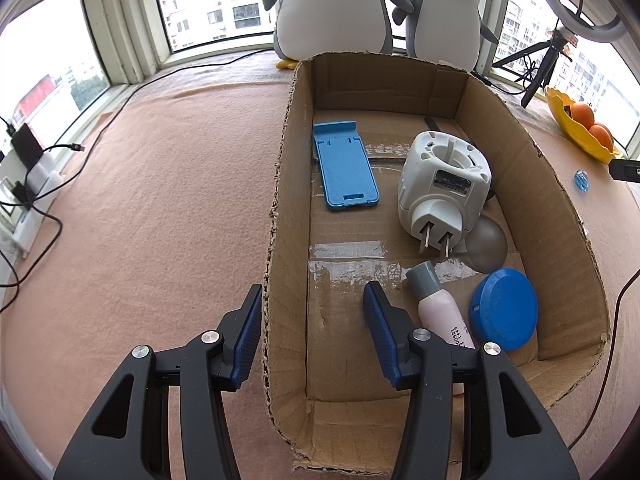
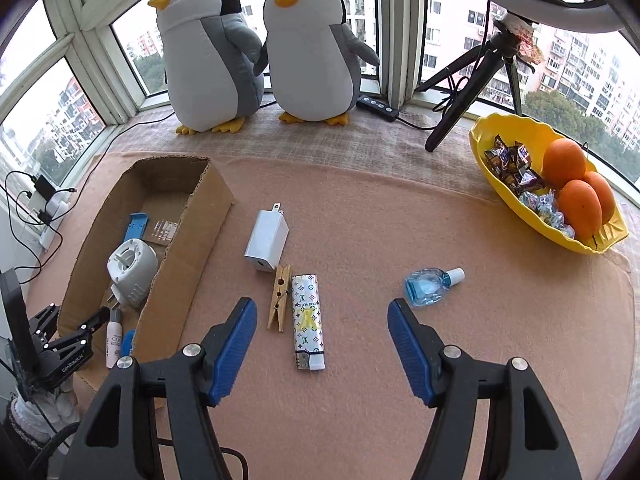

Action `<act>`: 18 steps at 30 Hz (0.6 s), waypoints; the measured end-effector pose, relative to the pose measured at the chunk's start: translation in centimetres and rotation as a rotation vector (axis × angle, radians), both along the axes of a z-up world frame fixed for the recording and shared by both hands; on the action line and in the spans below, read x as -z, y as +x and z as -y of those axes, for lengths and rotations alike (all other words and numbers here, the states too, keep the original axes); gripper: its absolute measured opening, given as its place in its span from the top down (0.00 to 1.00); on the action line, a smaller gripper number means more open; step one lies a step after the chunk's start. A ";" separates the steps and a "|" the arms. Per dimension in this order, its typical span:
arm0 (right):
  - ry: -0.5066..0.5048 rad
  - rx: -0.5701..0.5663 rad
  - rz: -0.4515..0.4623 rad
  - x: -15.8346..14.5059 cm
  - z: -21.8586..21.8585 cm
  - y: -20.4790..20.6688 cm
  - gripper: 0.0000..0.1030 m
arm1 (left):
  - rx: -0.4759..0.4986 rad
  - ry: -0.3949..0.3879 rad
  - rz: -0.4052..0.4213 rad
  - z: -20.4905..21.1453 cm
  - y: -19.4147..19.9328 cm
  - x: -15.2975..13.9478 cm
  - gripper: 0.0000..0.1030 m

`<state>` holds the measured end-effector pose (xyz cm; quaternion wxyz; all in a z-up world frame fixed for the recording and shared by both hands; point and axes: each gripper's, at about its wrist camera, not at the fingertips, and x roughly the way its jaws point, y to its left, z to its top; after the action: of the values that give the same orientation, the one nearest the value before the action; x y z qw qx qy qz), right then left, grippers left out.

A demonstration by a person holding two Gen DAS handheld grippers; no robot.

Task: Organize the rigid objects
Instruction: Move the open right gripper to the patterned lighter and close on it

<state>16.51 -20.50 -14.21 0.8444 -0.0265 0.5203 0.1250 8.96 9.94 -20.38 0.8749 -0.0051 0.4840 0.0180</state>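
A cardboard box (image 1: 560, 216) (image 2: 200, 232) lies on the pink cloth. It holds a blue phone stand (image 1: 346, 168), a white plug-in device (image 1: 442, 186), a pink tube with grey cap (image 1: 438, 306) and a blue round lid (image 1: 505, 311). My left gripper (image 1: 314, 304) is open and empty, straddling the box's left wall. In the right wrist view a white charger (image 2: 266, 240), a wooden clothespin (image 2: 279, 298), a patterned lighter (image 2: 307, 320) and a small blue bottle (image 2: 430, 286) lie on the cloth. My right gripper (image 2: 322, 320) is open and empty above the lighter.
Two plush penguins (image 2: 256, 48) stand by the window. A yellow bowl (image 2: 500, 184) with oranges and sweets sits at the right. A tripod (image 2: 472, 80) stands behind it. Cables and chargers (image 1: 36, 184) lie at the left edge.
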 end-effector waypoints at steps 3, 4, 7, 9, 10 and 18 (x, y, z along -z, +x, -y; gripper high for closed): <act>-0.010 -0.019 -0.040 1.5 0.0 -0.2 0.52 | 0.000 0.002 0.000 0.0 0.0 0.0 0.52; -0.012 -0.028 -0.053 2.0 -0.1 -0.3 0.54 | 0.000 0.002 0.000 0.0 0.0 0.0 0.52; -0.024 -0.059 -0.081 3.1 -0.7 -0.4 0.56 | 0.000 0.002 0.000 0.0 0.0 0.0 0.52; -0.042 -0.079 -0.096 3.8 -1.1 -0.4 0.56 | 0.000 0.003 0.000 -0.1 0.0 0.0 0.52; -0.052 -0.088 -0.101 4.1 -1.4 -0.3 0.56 | 0.000 0.003 0.000 -0.1 0.1 0.0 0.51; -0.111 -0.122 -0.130 5.7 -2.2 0.3 0.66 | 0.000 0.003 0.000 -0.1 0.0 0.1 0.51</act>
<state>16.82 -18.28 -19.92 0.7969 -0.0963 0.5777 0.1485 8.99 10.01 -20.44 0.8749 -0.0039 0.4839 0.0185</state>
